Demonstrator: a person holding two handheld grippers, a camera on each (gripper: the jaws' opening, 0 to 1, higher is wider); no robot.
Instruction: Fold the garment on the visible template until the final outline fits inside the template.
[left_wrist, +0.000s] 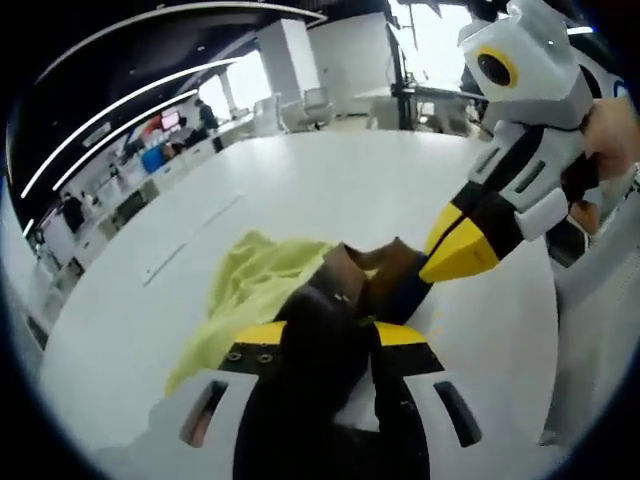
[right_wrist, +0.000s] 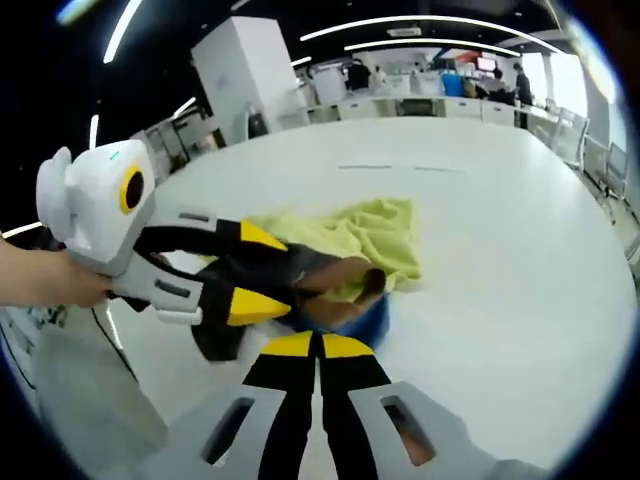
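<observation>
The garment (left_wrist: 330, 300), dark brown with a blue part beneath, was bunched near the middle of the white table (left_wrist: 330, 180), well clear of its edges. It was lifted at 1 end between the jaws of the left gripper (left_wrist: 325, 350), which were closed on a thick fold of the dark cloth. A yellow cloth (right_wrist: 365, 235) lay flat against the garment's far side, partly under it. No template outline could be made out on the table.

The right gripper (right_wrist: 316, 345) had its 2 jaws pressed together with nothing seen between them, its tips just short of the garment's near edge. In the left gripper view it reached down from the upper right, its yellow tips at the brown fold, a hand (left_wrist: 610, 135) behind it.

The step was judged to be the gathering of a first fold. It would be done well if the cloth were taken by an edge rather than a bunch, drawn taut between both grippers, and laid down flat.
</observation>
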